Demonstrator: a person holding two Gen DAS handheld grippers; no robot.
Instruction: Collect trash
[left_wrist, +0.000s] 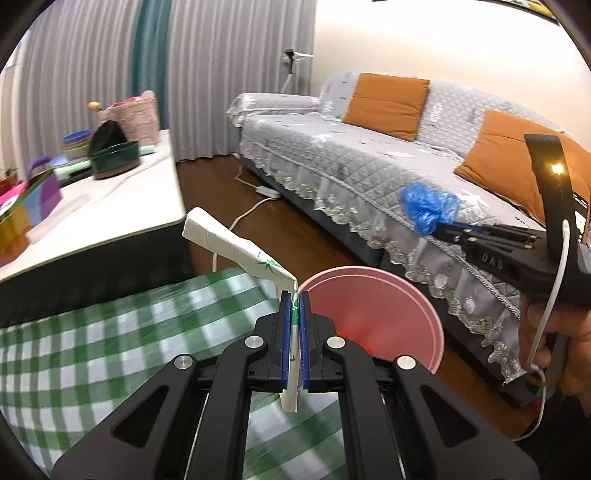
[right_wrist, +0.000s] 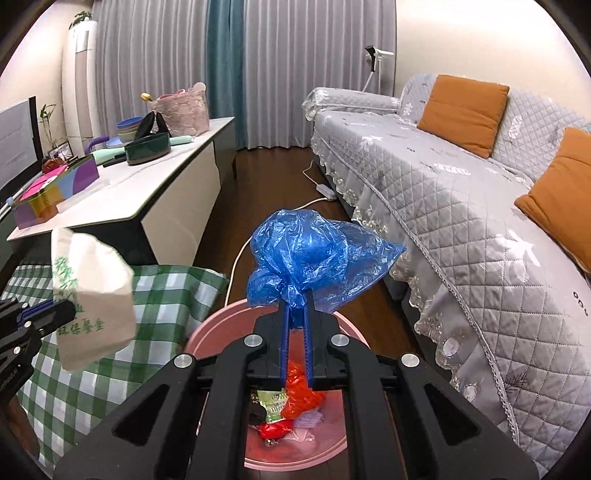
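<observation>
Grey curtains hang behind a long sofa with orange cushions, and a white bench full of bowls and boxes stands across from it. Down on the dark floor sits a pink bin, next to a green checked cloth.

Some trash is already in the bin. From the right wrist view I can see a red wrapper, an orange bag, a green packet and something pale purple at the bottom.

Two more bits are on their way. The left claw is pinched tight on a flat white paper bag, held up near the bin's rim and not yet over the hole. The right claw is squeezed shut on a crumpled blue plastic bag, and it hangs right above the bin. I think both only need to be let go. I cannot tell if more trash is left in the room.

The paper bag has green bamboo drawn on it and green Chinese writing, maybe about eco-friendly lunch boxes, but it is blurry. The right claw's black body has letters I cannot read for sure.
</observation>
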